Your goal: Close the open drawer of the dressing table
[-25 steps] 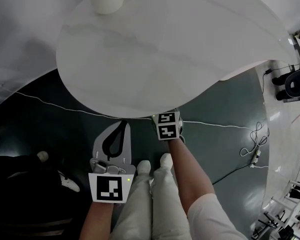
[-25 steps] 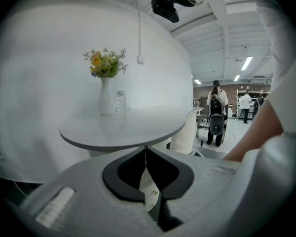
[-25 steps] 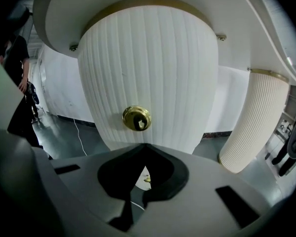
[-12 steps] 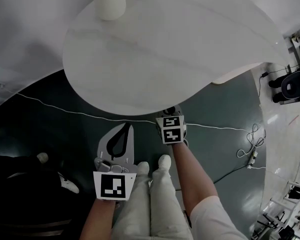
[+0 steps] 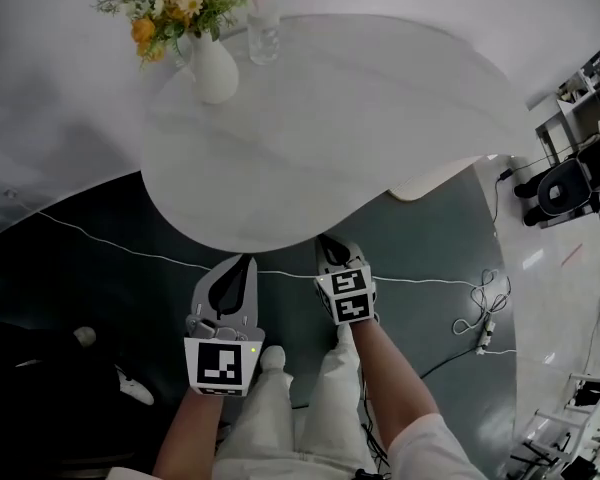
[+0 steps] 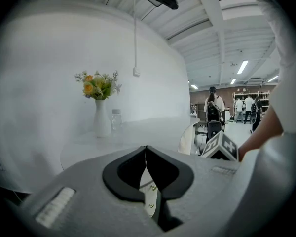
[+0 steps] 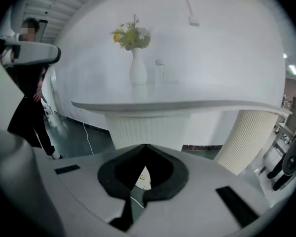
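At twelve o'clock from both grippers stands the dressing table (image 5: 310, 138), its white rounded top spreading from about ten to two o'clock, with a vase (image 5: 212, 73) of flowers (image 5: 175, 3) and a clear bottle (image 5: 263, 38) at its far eleven o'clock side. The left gripper (image 5: 248, 261) has its jaws pressed tip to tip with nothing between them; the right gripper (image 5: 326, 242) is likewise clenched and empty. No drawer front shows in any view: the right gripper view looks under the overhanging top at a ribbed pedestal (image 7: 143, 127) and a second ribbed column (image 7: 246, 132) at three o'clock, and neither shows an open drawer. If one is still out, it probably lies beneath the near rim, its front running across the person's line of push. The right gripper sits at the rim, the left just short of it, so the right is nearer.
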Demonstrator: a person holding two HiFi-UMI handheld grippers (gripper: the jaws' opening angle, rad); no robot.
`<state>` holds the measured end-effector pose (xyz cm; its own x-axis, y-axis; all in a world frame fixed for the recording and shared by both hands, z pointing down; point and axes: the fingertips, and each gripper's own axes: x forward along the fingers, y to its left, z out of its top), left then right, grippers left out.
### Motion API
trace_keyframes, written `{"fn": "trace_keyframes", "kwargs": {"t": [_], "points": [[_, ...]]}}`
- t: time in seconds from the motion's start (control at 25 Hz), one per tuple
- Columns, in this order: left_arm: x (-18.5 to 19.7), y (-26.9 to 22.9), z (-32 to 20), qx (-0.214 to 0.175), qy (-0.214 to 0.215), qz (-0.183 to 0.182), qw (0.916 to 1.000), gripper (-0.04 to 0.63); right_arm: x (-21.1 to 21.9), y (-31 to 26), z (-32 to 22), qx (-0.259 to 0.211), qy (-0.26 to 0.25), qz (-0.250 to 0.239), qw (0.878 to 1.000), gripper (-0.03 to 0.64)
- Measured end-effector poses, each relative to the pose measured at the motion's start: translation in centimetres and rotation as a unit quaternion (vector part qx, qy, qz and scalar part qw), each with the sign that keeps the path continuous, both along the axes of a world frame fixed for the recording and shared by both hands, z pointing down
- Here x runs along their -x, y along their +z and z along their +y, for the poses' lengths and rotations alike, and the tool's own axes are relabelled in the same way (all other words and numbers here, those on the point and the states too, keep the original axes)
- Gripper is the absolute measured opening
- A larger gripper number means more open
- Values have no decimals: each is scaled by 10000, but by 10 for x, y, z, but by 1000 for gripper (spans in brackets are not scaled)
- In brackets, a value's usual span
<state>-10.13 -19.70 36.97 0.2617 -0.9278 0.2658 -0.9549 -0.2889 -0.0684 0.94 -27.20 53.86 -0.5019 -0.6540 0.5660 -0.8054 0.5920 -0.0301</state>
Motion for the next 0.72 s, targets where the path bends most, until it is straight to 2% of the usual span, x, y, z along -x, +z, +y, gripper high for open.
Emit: {"fn": "trace_keyframes", "kwargs": {"t": [0.32, 0.52, 0.72], "points": [[-38, -59, -14, -307, -181, -133, 9993, 17, -57, -92, 10, -247, -474, -227, 9983, -3], [-79, -102, -28, -616, -298, -175, 9975, 17, -102, -173, -1, -872, -693, -342, 9932, -3], [-124, -143, -45, -986, -448, -251, 9938, 17, -148, -259, -21, -1587, -839, -545, 9822, -3]]}}
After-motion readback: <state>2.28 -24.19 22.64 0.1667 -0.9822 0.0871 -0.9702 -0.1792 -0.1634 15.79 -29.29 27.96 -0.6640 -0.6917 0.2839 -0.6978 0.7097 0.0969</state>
